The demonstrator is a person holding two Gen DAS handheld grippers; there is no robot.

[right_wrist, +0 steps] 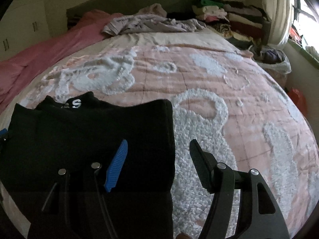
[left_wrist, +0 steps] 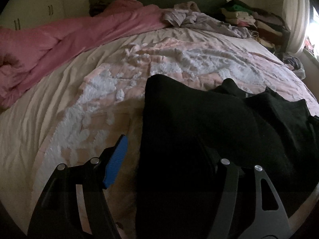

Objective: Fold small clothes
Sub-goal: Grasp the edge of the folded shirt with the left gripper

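Note:
A black garment point(left_wrist: 209, 123) lies on the pink and white bedspread point(left_wrist: 179, 63). In the left wrist view it covers the lower right and hides my right finger. My left gripper point(left_wrist: 159, 153) is open, its blue-padded left finger point(left_wrist: 116, 161) over the bedspread beside the garment's left edge. In the right wrist view the same garment point(right_wrist: 89, 127), with white lettering near its collar, lies at lower left. My right gripper point(right_wrist: 157, 159) is open and straddles the garment's right edge: blue finger point(right_wrist: 116, 165) over the cloth, black finger point(right_wrist: 199, 163) over the bedspread point(right_wrist: 219, 83).
A pink duvet point(left_wrist: 59, 39) lies bunched along the bed's left side. A crumpled lilac garment point(right_wrist: 151, 24) lies near the headboard. Stacks of folded clothes point(right_wrist: 229, 14) stand at the far right corner. A bag of clothes point(right_wrist: 273, 59) sits by the window wall.

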